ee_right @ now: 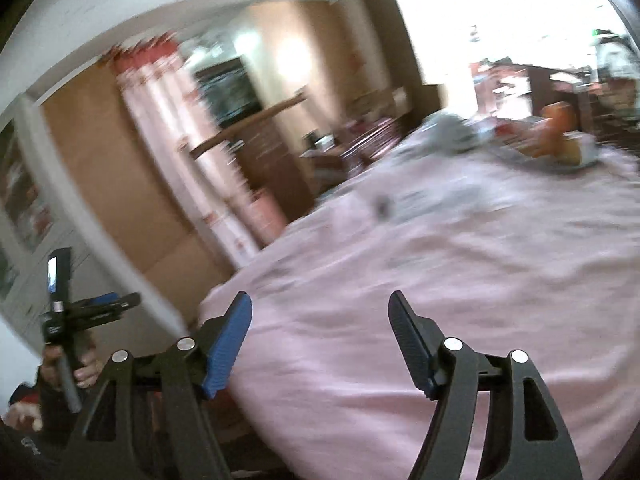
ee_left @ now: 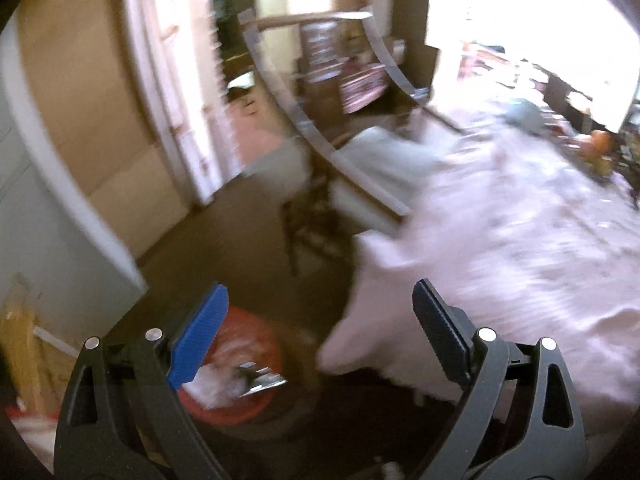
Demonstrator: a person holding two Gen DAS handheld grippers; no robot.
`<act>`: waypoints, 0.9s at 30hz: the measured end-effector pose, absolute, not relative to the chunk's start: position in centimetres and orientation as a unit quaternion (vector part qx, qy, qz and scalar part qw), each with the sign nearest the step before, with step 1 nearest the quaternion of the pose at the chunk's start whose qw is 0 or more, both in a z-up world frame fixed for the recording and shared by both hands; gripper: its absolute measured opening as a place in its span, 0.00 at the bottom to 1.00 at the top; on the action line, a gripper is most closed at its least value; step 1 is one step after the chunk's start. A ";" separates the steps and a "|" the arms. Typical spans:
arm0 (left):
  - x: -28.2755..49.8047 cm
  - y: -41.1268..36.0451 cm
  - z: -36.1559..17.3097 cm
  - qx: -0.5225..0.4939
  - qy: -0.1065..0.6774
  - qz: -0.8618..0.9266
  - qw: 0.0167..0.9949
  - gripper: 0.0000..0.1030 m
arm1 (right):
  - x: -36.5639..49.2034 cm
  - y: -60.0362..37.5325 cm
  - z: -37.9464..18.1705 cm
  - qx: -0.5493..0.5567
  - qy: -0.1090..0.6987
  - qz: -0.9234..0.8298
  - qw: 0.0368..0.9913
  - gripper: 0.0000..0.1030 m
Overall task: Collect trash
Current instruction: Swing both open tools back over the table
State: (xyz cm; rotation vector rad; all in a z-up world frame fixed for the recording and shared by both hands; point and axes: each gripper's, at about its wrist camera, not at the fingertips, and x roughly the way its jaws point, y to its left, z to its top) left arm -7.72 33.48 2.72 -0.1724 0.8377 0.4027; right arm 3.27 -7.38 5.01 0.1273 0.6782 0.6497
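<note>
My left gripper [ee_left: 319,291] hangs open with nothing between its blue-padded fingers. Below it on the dark floor stands a red bin [ee_left: 256,404] holding white crumpled trash [ee_left: 212,388] and a shiny foil wrapper [ee_left: 260,380]. The corner of a table under a pink cloth [ee_left: 500,248] lies to the right of the bin. My right gripper [ee_right: 320,300] is open and empty above the near edge of the same pink cloth [ee_right: 440,280]. A small dark scrap [ee_right: 382,205] lies farther back on the cloth, blurred.
At the cloth's far end are orange fruit [ee_right: 558,128] on a plate and a grey bundle [ee_right: 452,132]. A wooden chair [ee_left: 308,216] stands by the table's left side. A hand [ee_right: 86,368] holds the other gripper's handle at lower left. Cupboards and a doorway line the wall.
</note>
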 end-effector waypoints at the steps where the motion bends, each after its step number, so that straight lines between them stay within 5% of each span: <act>1: -6.9 32.2 3.3 -0.075 0.401 0.181 0.895 0.87 | 3.2 -9.3 5.6 0.063 0.318 0.295 0.899 0.71; 9: 2.2 19.4 7.1 -0.003 0.385 0.059 0.921 0.87 | 5.0 -21.9 9.5 0.082 0.257 0.163 0.949 0.73; 18: 12.3 8.4 12.3 0.033 0.338 -0.038 0.940 0.87 | 10.4 -25.1 14.4 0.078 0.221 0.110 0.966 0.75; 27: 24.8 6.2 3.3 0.054 0.429 -0.017 0.902 0.87 | 23.9 -21.3 3.6 0.081 0.359 0.133 0.920 0.76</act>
